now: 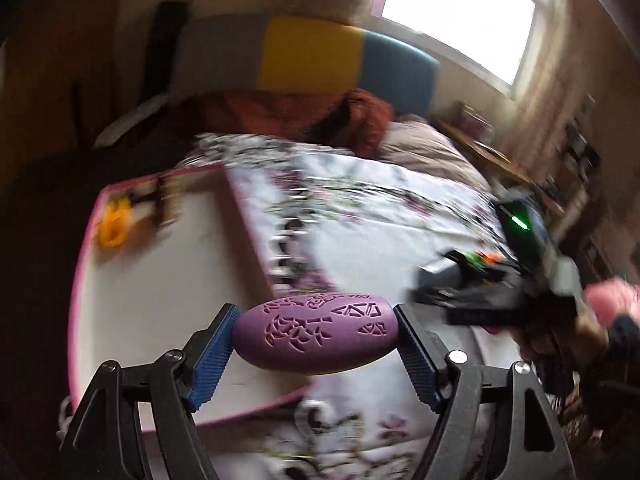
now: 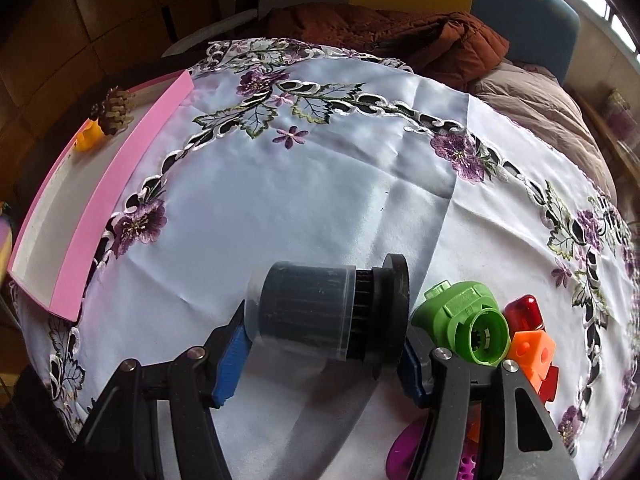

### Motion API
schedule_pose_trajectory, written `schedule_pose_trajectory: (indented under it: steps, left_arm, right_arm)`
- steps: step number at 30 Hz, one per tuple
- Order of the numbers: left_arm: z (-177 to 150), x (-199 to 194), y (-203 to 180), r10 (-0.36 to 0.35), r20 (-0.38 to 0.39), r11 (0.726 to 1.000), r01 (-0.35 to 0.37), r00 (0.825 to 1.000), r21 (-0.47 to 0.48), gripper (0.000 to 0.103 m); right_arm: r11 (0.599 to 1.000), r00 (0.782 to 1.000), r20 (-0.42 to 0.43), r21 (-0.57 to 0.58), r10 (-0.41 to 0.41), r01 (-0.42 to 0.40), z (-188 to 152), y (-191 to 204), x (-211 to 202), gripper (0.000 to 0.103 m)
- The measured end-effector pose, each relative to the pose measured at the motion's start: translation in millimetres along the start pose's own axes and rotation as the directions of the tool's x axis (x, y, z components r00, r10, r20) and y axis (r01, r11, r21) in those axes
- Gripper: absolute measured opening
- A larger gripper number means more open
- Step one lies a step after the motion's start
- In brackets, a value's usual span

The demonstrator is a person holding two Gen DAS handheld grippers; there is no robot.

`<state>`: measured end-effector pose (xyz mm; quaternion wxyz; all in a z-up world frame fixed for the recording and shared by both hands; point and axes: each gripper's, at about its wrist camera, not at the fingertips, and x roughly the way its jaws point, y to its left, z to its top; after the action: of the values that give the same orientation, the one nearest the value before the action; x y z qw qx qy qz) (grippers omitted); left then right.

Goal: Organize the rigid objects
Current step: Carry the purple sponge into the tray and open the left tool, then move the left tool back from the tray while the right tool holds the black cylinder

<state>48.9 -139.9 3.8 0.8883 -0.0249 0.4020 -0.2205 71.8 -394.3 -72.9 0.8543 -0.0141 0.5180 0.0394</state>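
Bed surface: floral cloth point(image 2: 320, 184), pink tray point(image 2: 120, 184) at left.
We found the left gripper point(image 1: 316, 336) clamping a purple egg point(image 1: 316, 334), the right gripper point(image 2: 324, 344) clamping a black filter point(image 2: 320, 312); window point(image 1: 464, 12) far right.

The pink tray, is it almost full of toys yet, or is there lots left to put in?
Not yet. The pink tray holds only a yellow piece and a pinecone. The left gripper grips a purple egg; the right gripper is around a black cylinder. A green part and orange block still wait on the cloth.
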Motion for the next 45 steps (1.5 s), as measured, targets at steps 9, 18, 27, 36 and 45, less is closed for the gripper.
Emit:
schedule_pose_trajectory:
  steps: [9,18,27,36,45]
  left_arm:
    - [18.2,14.1,93.8,0.188,-0.051,0.972,-0.193,0.981,-0.136,0.078]
    - [40.0,58.2,129.9,0.244,-0.132,0.961,-0.258,0.961,-0.103,0.078]
    - [55.1,97.0,145.3,0.291,-0.164,0.949,-0.306,0.943,-0.072,0.078]
    - [57.2,85.7,148.3,0.29,-0.141,0.947,-0.305,0.947,-0.1,0.079]
    - [38.5,42.9,123.8,0.345,-0.077,0.934,-0.35,0.935,-0.069,0.081]
  right_arm:
    - [0.999,1.0,0.006,-0.026,-0.024,0.025,0.1,1.9,-0.2,0.063]
    - [0.999,1.0,0.005,-0.028,-0.031,0.031,0.1,2.6,-0.6,0.063]
    - [0.999,1.0,0.003,-0.023,-0.026,0.026,0.3,1.7,-0.2,0.063]
    - [0.999,0.999,-0.001,-0.021,-0.032,0.032,0.8,0.7,0.7,0.064]
    - [0.998,0.999,0.003,-0.034,-0.049,0.049,0.2,2.7,0.5,0.064]
